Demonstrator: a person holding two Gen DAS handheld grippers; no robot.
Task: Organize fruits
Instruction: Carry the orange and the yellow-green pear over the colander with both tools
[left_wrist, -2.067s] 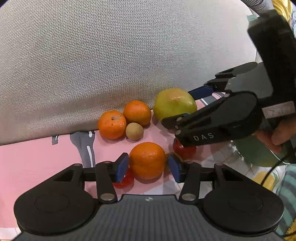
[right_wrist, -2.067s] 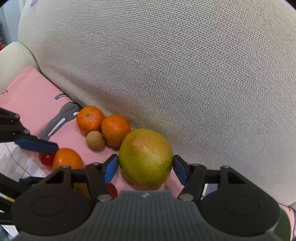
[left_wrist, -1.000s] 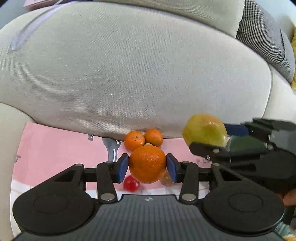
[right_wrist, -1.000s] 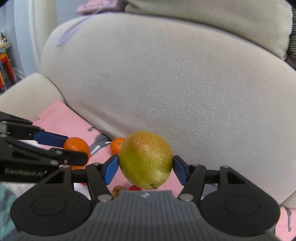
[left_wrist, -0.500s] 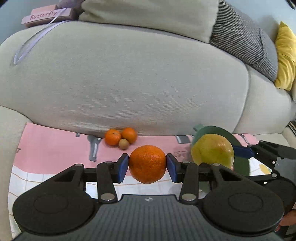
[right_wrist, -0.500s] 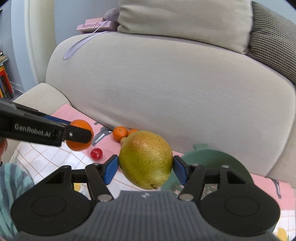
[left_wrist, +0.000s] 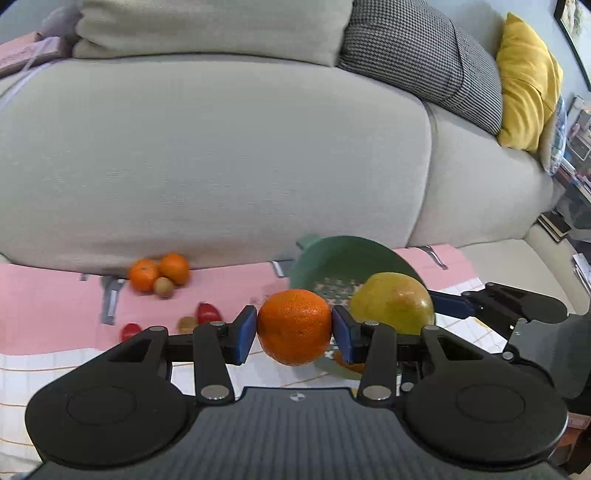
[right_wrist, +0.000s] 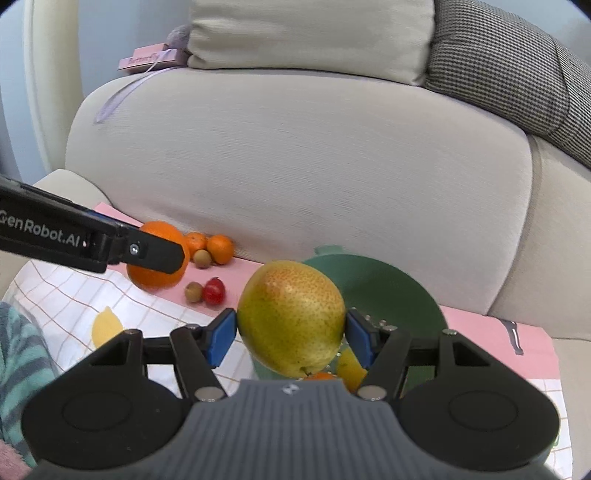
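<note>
My left gripper (left_wrist: 294, 334) is shut on a large orange (left_wrist: 294, 326) and carries it in the air at the near left edge of a green colander bowl (left_wrist: 347, 258). My right gripper (right_wrist: 290, 334) is shut on a yellow-green pear (right_wrist: 291, 317), held over the same bowl (right_wrist: 384, 291). From the left wrist the pear (left_wrist: 392, 303) shows just right of the orange, and the right wrist sees the orange (right_wrist: 159, 271) to its left. Orange and yellow fruit lies in the bowl beneath the pear, mostly hidden.
Two tangerines (left_wrist: 159, 272) and a small brown fruit (left_wrist: 163, 287) rest against the sofa back on a pink cloth (left_wrist: 48, 306). Red cherry tomatoes (left_wrist: 208, 312) and another brown fruit (right_wrist: 193, 291) lie nearer. A checked cloth (right_wrist: 66, 295) covers the seat front. Cushions sit above.
Both grippers lifted their fruit off the pink cloth and carried it right, away from the sofa back. The green bowl now lies under and behind the pear and orange.
</note>
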